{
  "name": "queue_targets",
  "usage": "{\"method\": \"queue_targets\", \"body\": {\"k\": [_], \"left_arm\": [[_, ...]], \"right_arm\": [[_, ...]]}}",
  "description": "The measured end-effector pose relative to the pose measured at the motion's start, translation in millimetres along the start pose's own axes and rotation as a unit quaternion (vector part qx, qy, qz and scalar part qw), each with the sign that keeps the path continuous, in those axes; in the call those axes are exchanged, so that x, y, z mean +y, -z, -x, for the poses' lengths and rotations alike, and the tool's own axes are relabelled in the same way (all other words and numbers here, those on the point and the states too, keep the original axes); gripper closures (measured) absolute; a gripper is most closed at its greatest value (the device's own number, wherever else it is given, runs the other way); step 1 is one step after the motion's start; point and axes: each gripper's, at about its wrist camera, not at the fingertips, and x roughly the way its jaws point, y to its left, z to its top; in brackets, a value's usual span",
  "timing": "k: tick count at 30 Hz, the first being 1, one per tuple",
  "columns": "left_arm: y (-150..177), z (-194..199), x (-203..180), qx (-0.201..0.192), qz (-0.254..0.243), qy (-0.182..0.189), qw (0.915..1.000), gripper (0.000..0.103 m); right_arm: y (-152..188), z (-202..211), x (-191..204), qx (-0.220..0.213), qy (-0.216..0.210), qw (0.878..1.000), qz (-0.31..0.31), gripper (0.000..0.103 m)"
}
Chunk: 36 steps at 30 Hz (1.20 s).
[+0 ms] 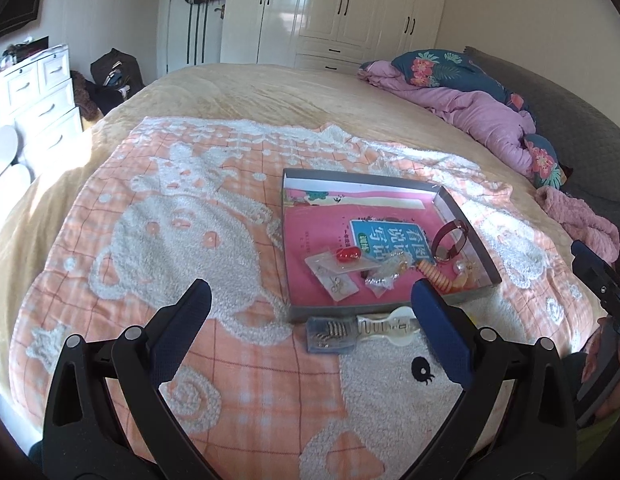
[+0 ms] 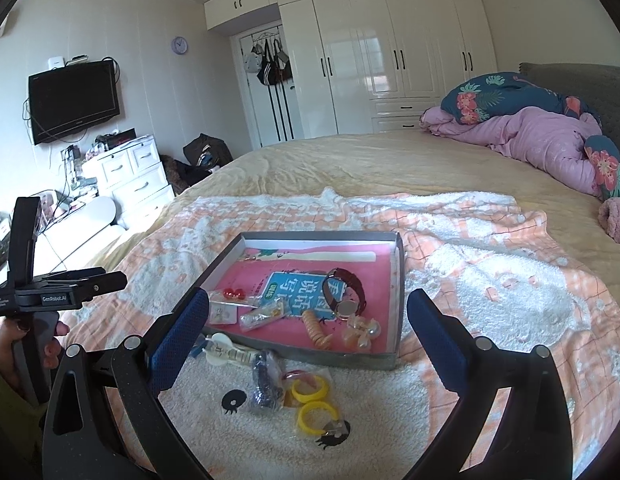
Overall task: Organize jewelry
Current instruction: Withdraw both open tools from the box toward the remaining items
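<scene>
A big bed [image 2: 350, 160] holds a fuzzy orange-and-white blanket [image 2: 490, 280]. On it sits a shallow grey cardboard tray [image 2: 294, 354] with some jewelry inside. Two yellow plastic rings [image 2: 312, 402] wait outside. Both claws, left [image 1: 310, 304] and right [image 2: 308, 316], hang open and empty. I think a ring goes next.

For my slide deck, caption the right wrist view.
Open right gripper above yellow rings beside the jewelry tray on the bed.

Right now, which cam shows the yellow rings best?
Right wrist. The yellow rings lie in plain view on the blanket, in front of the tray, between the open right tool tips. The left wrist view doesn't show them at all.
</scene>
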Motion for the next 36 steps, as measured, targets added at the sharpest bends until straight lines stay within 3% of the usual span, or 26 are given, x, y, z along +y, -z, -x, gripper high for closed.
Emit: {"method": "queue_targets", "body": {"k": [5, 26, 36], "left_arm": [[11, 3, -2, 0.007, -0.015, -0.014, 0.9998, 0.009], [48, -7, -20, 0.049, -0.053, -0.011, 0.9973, 0.009], [56, -19, -16, 0.070, -0.052, -0.018, 0.9961, 0.009]], "right_arm": [[6, -1, 10, 0.010, -0.009, 1.000, 0.010, 0.004], [45, -15, 38, 0.075, -0.036, 0.996, 0.038, 0.004], [69, -24, 45, 0.120, -0.050, 0.991, 0.036, 0.004]]}}
